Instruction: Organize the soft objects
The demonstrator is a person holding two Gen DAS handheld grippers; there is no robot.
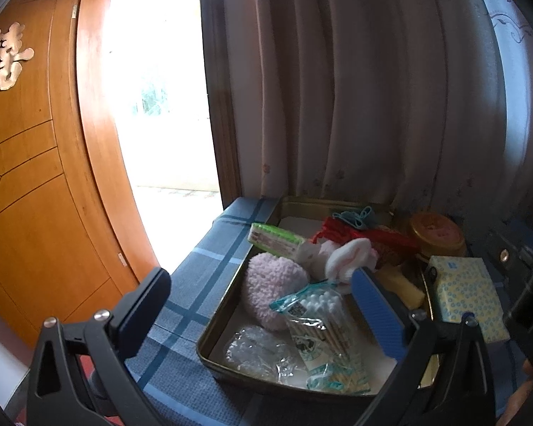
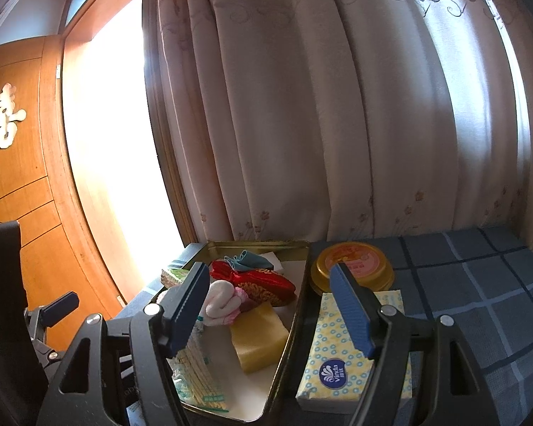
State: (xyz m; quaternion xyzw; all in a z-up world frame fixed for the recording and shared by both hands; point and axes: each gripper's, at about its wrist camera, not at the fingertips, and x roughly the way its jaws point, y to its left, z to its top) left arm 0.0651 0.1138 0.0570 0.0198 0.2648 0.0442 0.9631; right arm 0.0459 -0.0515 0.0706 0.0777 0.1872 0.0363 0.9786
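Note:
A gold metal tin sits on a blue plaid cloth. In it lie a fluffy pink pad, a bag of cotton swabs, a crumpled clear plastic bag, a pink-white plush, a red embroidered pouch, a teal cloth and a yellow sponge. A tissue pack lies right of the tin. My left gripper is open and empty above the tin's near left. My right gripper is open and empty over the tin's right side.
A round gold-lidded jar stands behind the tissue pack. A green-white packet lies on the tin's left rim. Curtains hang right behind the table. A wooden door stands at left beside a bright opening.

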